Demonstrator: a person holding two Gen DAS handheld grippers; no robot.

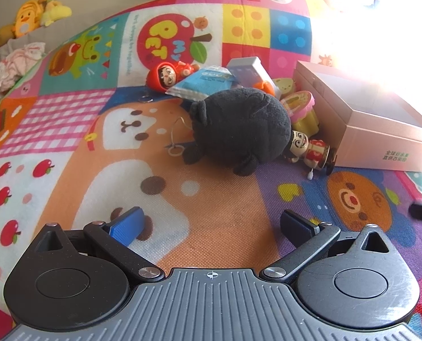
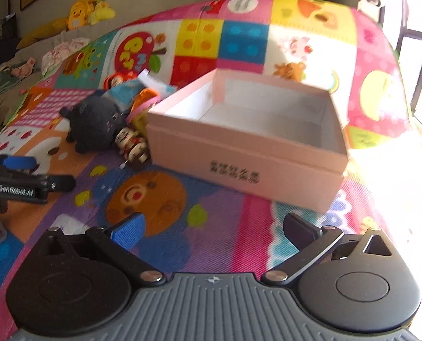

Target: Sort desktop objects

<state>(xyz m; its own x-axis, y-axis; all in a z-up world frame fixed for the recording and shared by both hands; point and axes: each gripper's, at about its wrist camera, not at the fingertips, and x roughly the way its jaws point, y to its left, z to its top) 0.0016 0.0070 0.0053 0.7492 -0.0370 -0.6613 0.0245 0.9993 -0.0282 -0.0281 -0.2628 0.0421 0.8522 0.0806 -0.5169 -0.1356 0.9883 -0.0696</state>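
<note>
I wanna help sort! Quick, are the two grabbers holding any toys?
Left gripper: open, holding nothing.
Right gripper: open, holding nothing.

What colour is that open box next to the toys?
Pale pink outside, white inside. The box shows best in the right wrist view.

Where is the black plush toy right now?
The black plush lies on the mat, centre of the left wrist view, left of the pink box, touching the small figurine.
</note>
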